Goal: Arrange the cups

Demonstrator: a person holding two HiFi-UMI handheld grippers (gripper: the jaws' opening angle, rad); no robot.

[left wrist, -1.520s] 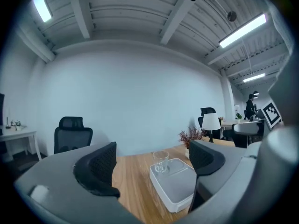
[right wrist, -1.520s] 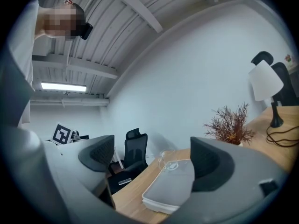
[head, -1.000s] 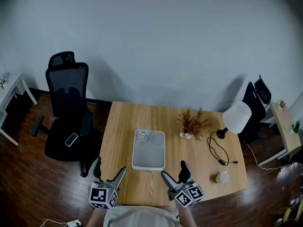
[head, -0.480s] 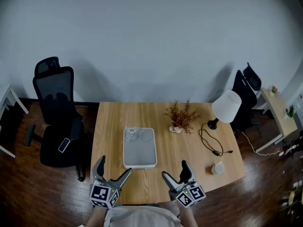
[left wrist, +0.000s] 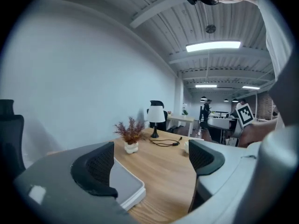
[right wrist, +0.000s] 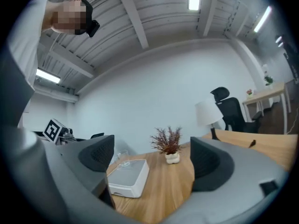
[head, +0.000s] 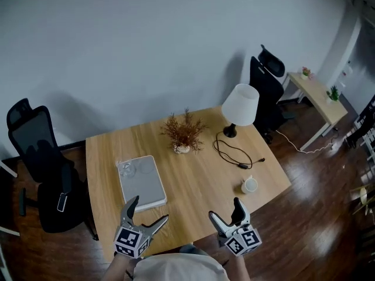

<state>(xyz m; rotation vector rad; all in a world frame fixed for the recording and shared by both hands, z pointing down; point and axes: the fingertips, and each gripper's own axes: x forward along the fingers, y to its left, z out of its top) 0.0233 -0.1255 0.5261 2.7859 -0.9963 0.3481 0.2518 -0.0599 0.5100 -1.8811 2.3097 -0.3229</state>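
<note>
Two clear glass cups (head: pixel 132 168) stand at the far end of a white tray (head: pixel 145 187) on the wooden table (head: pixel 199 174). A white mug (head: pixel 249 185) sits alone near the table's right edge. My left gripper (head: pixel 149 209) hovers over the near edge just in front of the tray; its jaws have just been opening and nothing is between them. My right gripper (head: pixel 225 208) is open and empty, near the front edge, short of the mug. The left gripper view shows the tray (left wrist: pixel 126 185) and the mug (left wrist: pixel 185 145); the right gripper view shows the tray (right wrist: pixel 128 174) and the cups (right wrist: pixel 122 157).
A dried plant in a small white pot (head: pixel 184 133), a white-shaded lamp (head: pixel 239 107) and its black cable (head: pixel 234 154) occupy the far right of the table. A black office chair (head: pixel 41 168) stands at the left, another (head: pixel 266 84) behind the lamp.
The whole view has swung right, so the table now lies skewed and further left. Both grippers have shifted sideways with it. The left jaws stand a little wider.
</note>
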